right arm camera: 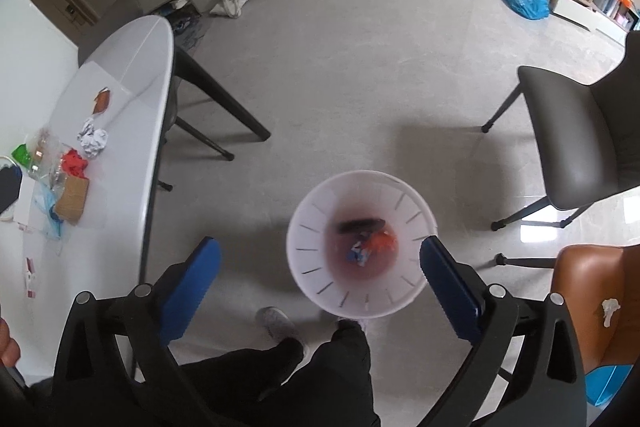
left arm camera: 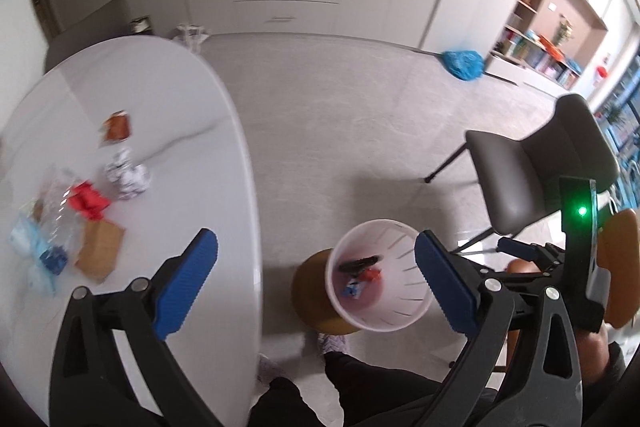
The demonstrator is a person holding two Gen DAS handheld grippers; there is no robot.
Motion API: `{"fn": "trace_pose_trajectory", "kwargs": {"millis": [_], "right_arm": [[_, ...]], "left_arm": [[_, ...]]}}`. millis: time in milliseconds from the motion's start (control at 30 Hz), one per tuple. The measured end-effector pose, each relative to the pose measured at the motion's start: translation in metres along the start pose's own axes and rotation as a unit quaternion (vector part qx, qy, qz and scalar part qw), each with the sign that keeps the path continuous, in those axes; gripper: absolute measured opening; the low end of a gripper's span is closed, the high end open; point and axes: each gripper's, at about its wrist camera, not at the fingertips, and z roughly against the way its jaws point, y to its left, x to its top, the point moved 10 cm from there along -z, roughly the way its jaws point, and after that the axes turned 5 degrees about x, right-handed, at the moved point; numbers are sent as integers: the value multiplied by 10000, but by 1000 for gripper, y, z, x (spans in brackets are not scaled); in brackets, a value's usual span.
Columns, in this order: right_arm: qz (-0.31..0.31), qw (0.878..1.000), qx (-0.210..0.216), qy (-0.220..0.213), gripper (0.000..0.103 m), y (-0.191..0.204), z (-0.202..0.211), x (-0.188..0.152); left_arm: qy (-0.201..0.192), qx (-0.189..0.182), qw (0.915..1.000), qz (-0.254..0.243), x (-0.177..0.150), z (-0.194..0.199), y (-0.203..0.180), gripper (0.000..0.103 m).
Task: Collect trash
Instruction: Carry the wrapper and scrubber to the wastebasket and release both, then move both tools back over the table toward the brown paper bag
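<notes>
Only right view shows table leg

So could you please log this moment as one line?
left gripper: open, empty | right gripper: open, above bin | bin: some trash inside | table: trash remains

The pile of trash on my left is blurring in the left wrist view, so I am failing to identify the clear wrapping. My left gripper's right finger is covering part of the white bin's rim. Items at the bin bottom are reading too small to name. The brown seat is running off the frame edge.
</notes>
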Motion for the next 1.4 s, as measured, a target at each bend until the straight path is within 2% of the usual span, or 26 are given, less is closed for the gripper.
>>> {"fn": "trace_pose_trajectory", "kwargs": {"millis": [167, 433, 567, 733, 867, 1000, 1200, 1400], "right_arm": [[434, 9990, 71, 68, 99, 36, -7, 8], [1071, 9941, 161, 62, 100, 84, -12, 12], [1295, 9915, 108, 40, 100, 97, -10, 14], [1470, 9890, 109, -118, 100, 121, -8, 24], [1636, 9862, 227, -102, 100, 147, -16, 31], [1833, 9824, 350, -24, 100, 173, -28, 36], [1864, 9806, 588, 134, 100, 207, -45, 42], [1911, 9793, 613, 277, 100, 225, -63, 54]], "left_arm": [[-81, 319, 9984, 467, -10, 13, 46, 95], [-39, 535, 9914, 1196, -26, 21, 96, 95], [-71, 648, 9878, 1417, -31, 23, 114, 95], [-105, 1012, 9821, 1584, -40, 18, 155, 95], [-71, 1367, 9802, 1428, -50, 3, 191, 95], [95, 1533, 9795, 1303, -61, -17, 220, 95], [346, 1484, 9832, 1007, -66, -54, 251, 95], [715, 1418, 9856, 573, -63, -100, 262, 94]]}}
